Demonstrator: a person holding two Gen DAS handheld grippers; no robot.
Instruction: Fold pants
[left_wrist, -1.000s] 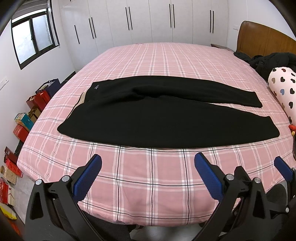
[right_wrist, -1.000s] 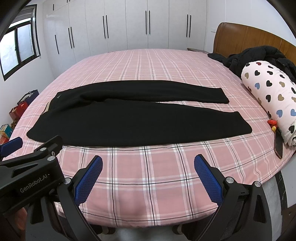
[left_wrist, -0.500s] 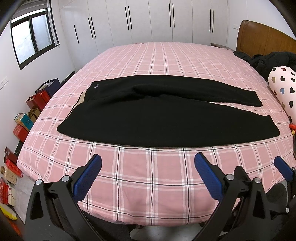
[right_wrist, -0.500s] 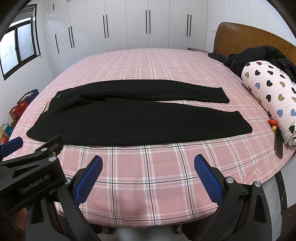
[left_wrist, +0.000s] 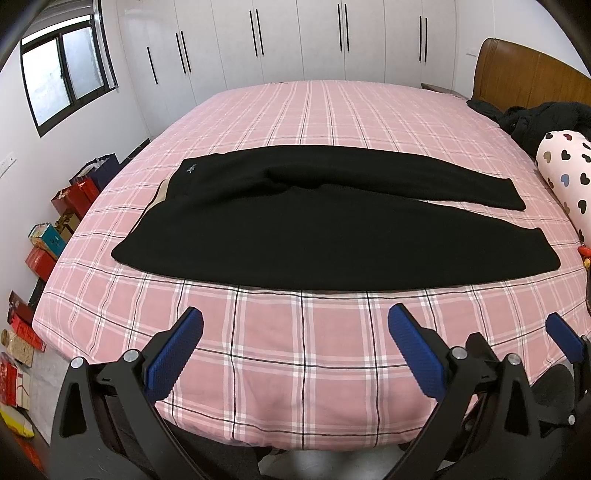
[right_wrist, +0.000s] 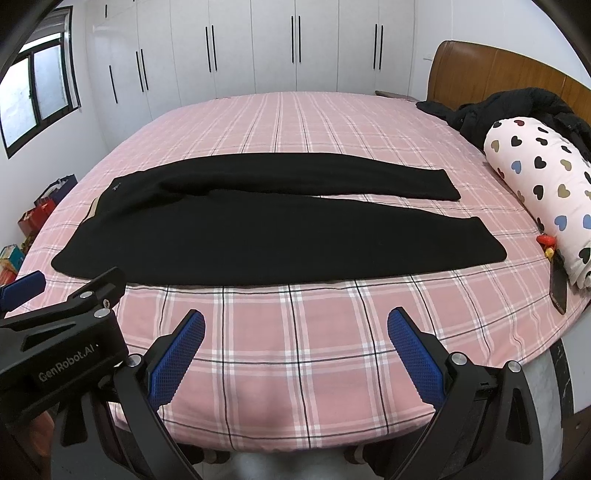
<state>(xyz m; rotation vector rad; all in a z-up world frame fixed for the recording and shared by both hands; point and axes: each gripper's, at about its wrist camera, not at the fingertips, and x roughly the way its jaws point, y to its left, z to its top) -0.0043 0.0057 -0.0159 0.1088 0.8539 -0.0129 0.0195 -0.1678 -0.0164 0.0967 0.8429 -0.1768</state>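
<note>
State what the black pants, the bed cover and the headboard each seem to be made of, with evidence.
Black pants: likely knit or fleece; matte, light-absorbing, soft edges.
Bed cover: woven fabric, probably cotton; printed pink plaid, slight wrinkles.
Headboard: brown with a soft sheen, leather-like or polished wood; cannot tell which.

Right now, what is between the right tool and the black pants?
Only bare pink plaid bedsheet lies between the right tool and the black pants; the right wrist view shows it.

Bedroom: bed in pink plaid sheet (left_wrist: 314, 110), brown wooden headboard (right_wrist: 491, 70) at right, white wardrobe doors (right_wrist: 255, 48) with black handles along far wall, dark-framed window (left_wrist: 66, 74) at left, boxes and bags (left_wrist: 48, 236) along floor beneath.
</note>
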